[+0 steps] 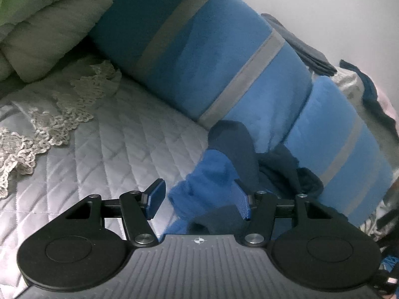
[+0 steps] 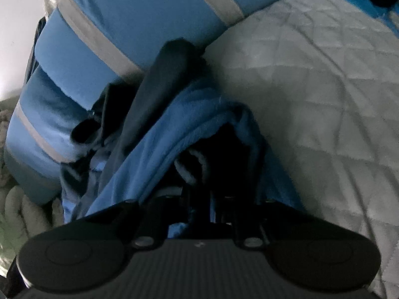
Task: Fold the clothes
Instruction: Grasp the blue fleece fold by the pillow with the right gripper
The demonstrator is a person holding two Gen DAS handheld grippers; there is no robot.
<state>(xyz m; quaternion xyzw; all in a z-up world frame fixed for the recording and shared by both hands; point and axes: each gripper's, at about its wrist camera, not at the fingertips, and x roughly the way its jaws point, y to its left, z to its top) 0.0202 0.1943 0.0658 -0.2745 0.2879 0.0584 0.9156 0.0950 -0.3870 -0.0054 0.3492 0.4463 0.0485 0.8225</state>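
Observation:
A blue fleece garment with dark navy parts [image 1: 207,174] lies bunched on the quilted bed, against the rolled blue blanket. My left gripper [image 1: 199,199] is open, its blue pads [image 1: 155,198] spread wide, with the garment's edge between the jaws near the right pad. In the right wrist view the same garment [image 2: 159,137] is draped over my right gripper [image 2: 214,199]. The fingers are buried under dark folds of the fleece, so their state does not show.
A large blue blanket with grey stripes [image 1: 204,57] lies rolled along the wall behind the garment. A white-green duvet [image 1: 49,20] and lace trim [image 1: 62,109] are at the left. The grey quilted bedspread [image 2: 311,99] stretches to the right.

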